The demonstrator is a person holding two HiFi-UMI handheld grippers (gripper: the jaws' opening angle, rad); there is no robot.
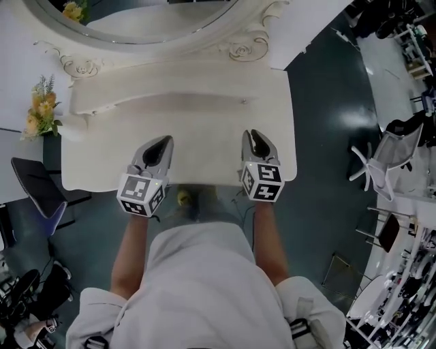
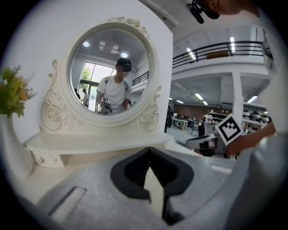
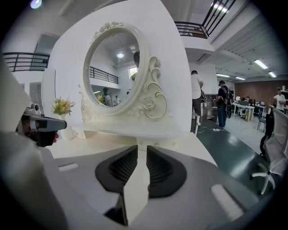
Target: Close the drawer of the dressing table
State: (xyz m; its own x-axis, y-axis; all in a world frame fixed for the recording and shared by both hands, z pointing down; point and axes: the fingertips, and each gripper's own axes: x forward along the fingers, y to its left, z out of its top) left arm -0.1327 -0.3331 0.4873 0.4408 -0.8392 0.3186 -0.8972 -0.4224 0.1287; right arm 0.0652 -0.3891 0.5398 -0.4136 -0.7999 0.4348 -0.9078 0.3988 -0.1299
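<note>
Dark-floored open hall, white dressing table [image 1: 204,116] under an oval mirror [image 1: 136,19]: left gripper [image 1: 163,140] tips meeting on nothing, right gripper [image 1: 253,135] a slit apart, empty, both over the front edge; drawer unseen beneath, probably light, rigid, free-sliding, best pushed squarely on its front.

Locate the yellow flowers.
In the head view's far left, the yellow flowers stand at the left end of the dressing table, left of the mirror.
</note>
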